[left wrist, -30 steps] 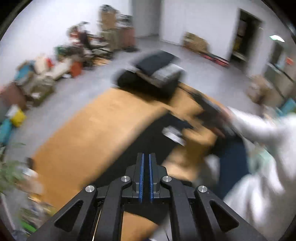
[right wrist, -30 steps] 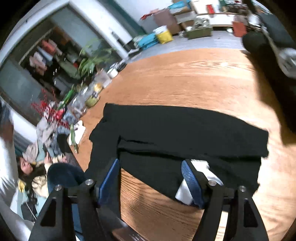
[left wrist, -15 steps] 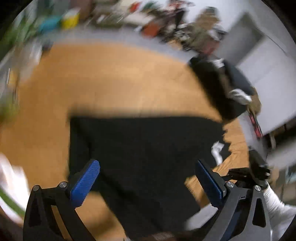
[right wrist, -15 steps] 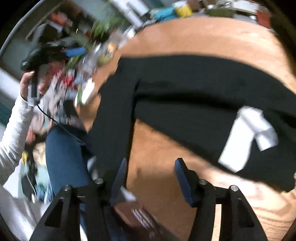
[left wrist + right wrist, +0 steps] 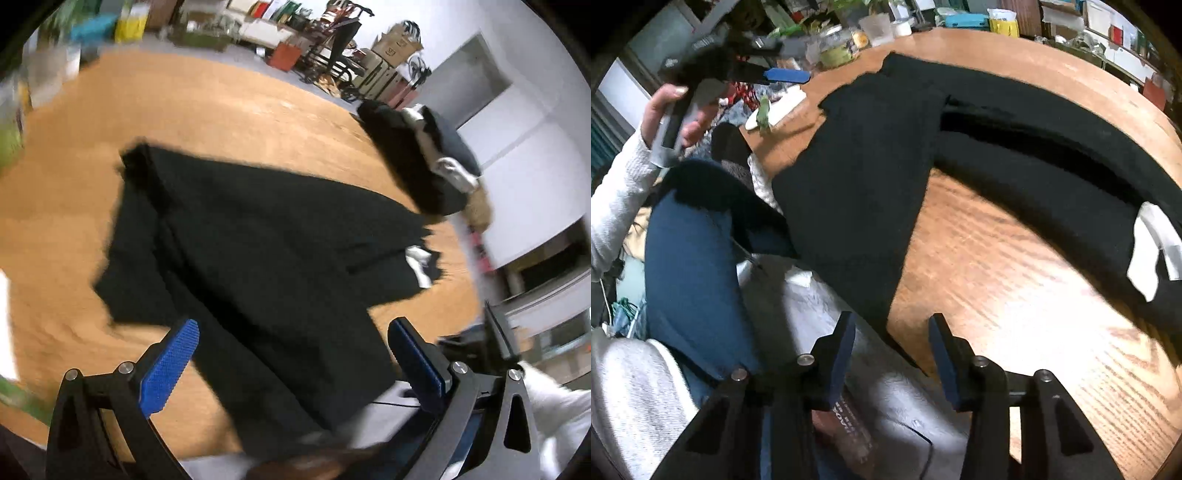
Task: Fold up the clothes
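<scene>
Right gripper [image 5: 892,354]: jaws part-spread, just been closing, nothing pinched; the hem of the black garment [image 5: 871,177] hangs off the table [image 5: 1015,280] edge at its 12 o'clock. Left gripper [image 5: 291,365]: jaws wide, empty, over the same panel. Farther off, at 1 o'clock, a clothes pile [image 5: 417,162]. Recommend pinching both hem corners squarely before lifting.

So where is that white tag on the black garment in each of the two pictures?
Left wrist view: the white tag sits right of centre, at the black garment's right end, above the right blue pad.
Right wrist view: the tag lies at the far right edge, on the garment's lower band.
Shared landmark: the wooden table under the garment, seen in both.
</scene>
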